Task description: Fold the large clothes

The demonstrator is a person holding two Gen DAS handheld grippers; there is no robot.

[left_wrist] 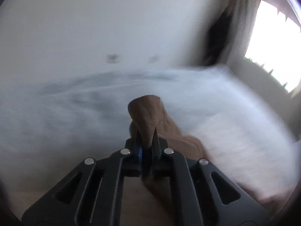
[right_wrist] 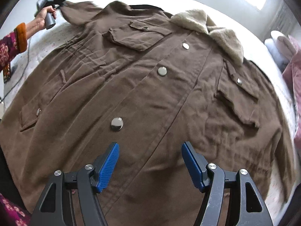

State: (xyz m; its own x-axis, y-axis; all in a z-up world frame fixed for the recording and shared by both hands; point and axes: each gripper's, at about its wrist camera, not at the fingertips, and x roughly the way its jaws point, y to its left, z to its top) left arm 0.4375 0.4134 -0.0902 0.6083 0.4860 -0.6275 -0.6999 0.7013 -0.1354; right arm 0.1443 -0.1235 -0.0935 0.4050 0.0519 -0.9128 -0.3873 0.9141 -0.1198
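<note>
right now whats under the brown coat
The brown coat lies spread, front up, on a pale patterned bed cover, which shows around its edges. Whatever lies beneath the coat's middle is covered and cannot be seen.

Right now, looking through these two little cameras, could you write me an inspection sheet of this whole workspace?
Surface: bed with a pale cover; the coat covers most of it.
Job's things: brown coat lying flat, front up, metal snap buttons down the middle, fleece collar at the far end; one sleeve is drawn out to the far left.
Clutter: pink and white cushions at the right edge.
Grippers: left gripper has its jaws shut on a fold of the brown fabric; right gripper has its jaws open above the coat's lower front, nothing between them.
Cables: a thin grey cable runs across the cover at left.
Surroundings: white wall and a bright window; that view is blurred.
</note>
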